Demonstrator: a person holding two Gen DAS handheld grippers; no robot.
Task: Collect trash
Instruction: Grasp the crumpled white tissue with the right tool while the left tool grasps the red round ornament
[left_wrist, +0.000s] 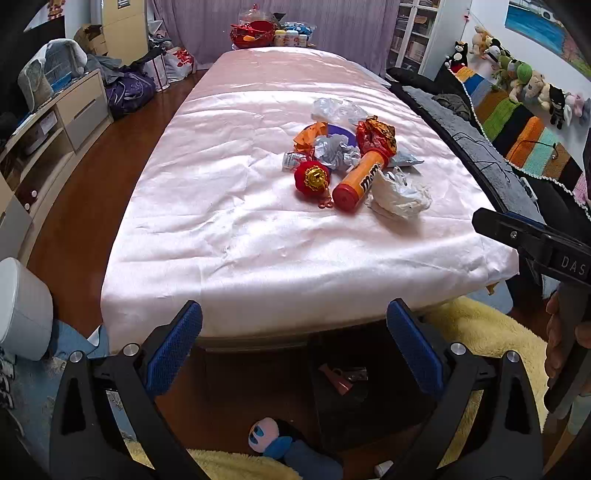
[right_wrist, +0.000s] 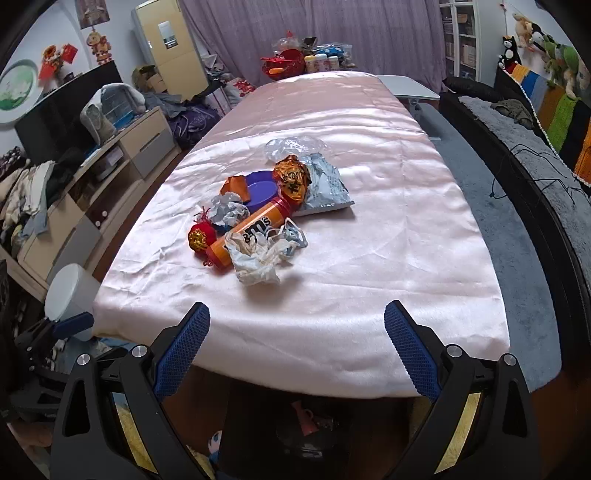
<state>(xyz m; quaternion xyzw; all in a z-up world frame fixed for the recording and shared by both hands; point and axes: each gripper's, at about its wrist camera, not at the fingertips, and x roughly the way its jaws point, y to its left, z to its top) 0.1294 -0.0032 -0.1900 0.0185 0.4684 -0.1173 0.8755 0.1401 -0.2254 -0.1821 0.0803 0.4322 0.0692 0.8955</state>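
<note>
Beyond both grippers, trash pile (left_wrist: 354, 158).

A cluttered room, a long table draped in pale pink cloth (right_wrist: 388, 229).
Mauve curtains (right_wrist: 332, 33) hang across the far wall, a low drawer unit (right_wrist: 110, 166) lines the left over brown wood floor (left_wrist: 96, 206), a dark sofa (right_wrist: 524, 192) with a striped knitted blanket (left_wrist: 517, 125) runs right, soft toys (left_wrist: 524, 77) perched above it.

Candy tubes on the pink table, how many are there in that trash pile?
1. The orange M&M's tube lies on its side mid-pile, between the red ornament and crumpled white plastic bag. Others could hide underneath.
</note>
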